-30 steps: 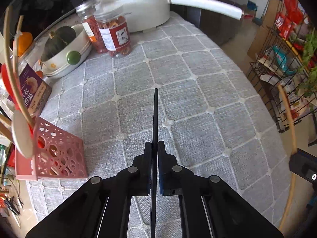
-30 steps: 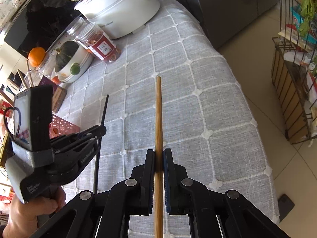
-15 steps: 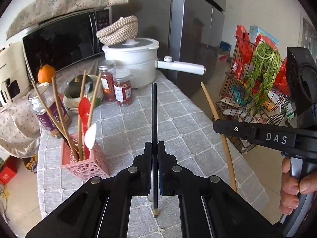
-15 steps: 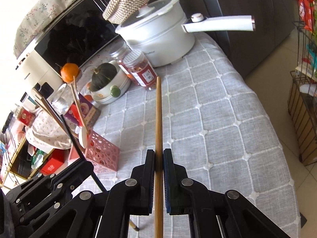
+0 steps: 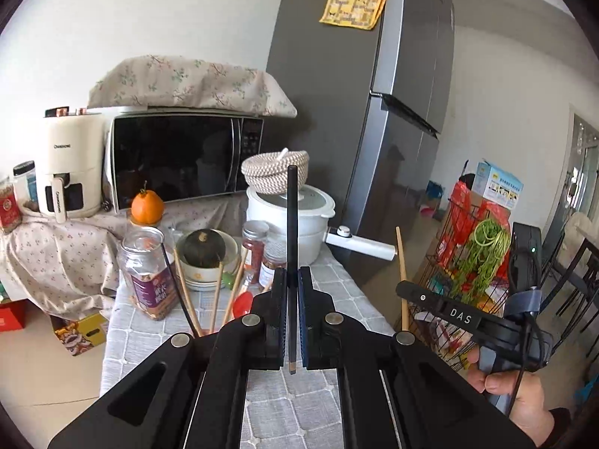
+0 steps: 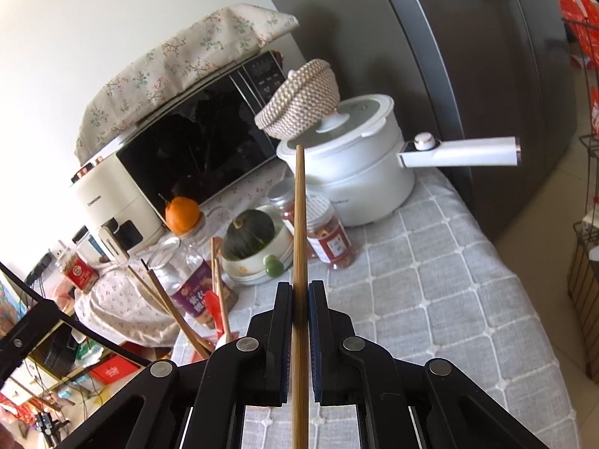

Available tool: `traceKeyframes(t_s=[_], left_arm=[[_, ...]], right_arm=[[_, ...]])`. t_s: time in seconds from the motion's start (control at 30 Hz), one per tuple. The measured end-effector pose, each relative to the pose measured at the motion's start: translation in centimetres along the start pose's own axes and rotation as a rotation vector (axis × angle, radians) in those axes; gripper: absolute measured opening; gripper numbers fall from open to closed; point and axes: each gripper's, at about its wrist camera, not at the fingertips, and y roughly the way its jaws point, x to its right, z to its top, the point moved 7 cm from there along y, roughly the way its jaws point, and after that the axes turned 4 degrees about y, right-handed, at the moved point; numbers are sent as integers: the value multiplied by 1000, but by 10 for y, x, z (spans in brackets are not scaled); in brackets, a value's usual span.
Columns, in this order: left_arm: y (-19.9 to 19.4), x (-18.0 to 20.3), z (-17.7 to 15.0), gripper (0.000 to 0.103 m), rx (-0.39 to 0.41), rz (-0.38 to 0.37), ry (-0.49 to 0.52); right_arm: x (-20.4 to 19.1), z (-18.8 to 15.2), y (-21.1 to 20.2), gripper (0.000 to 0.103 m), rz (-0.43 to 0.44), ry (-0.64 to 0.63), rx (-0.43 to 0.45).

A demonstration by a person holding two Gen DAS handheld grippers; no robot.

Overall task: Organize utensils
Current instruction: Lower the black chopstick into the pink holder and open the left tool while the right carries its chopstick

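I am looking along my left tool [image 5: 293, 314], which is clenching a black chopstick [image 5: 291, 224] that is pointing up and forward from its jaws. Just left of that tool, wooden chopsticks [image 5: 186, 292] and a red spoon [image 5: 242, 304] are standing together over the grey-clothed desk [image 5: 123, 336]. To its right, my right tool [image 6: 300, 310] is gripping a bamboo chopstick [image 6: 300, 224], which is aiming toward the white pot [image 6: 359, 172] ahead.
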Motion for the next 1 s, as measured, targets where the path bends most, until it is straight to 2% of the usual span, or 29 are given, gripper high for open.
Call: traceKeyframes(t_s=[0.1, 0.2, 0.4, 0.7, 1.0], left_arm=[[-16, -15, 14, 5, 68, 55, 4], [-18, -34, 17, 5, 98, 140, 7], [14, -64, 0, 5, 34, 210, -1], [71, -95, -34, 6, -128, 238, -15], [108, -109, -56, 7, -199, 181, -79]], right_arm=[[-11, 4, 2, 6, 10, -16, 43], [-19, 7, 6, 6, 24, -22, 73], [-33, 2, 24, 6, 29, -34, 69], [-45, -11, 41, 6, 34, -38, 82], [-73, -14, 45, 6, 35, -86, 153]])
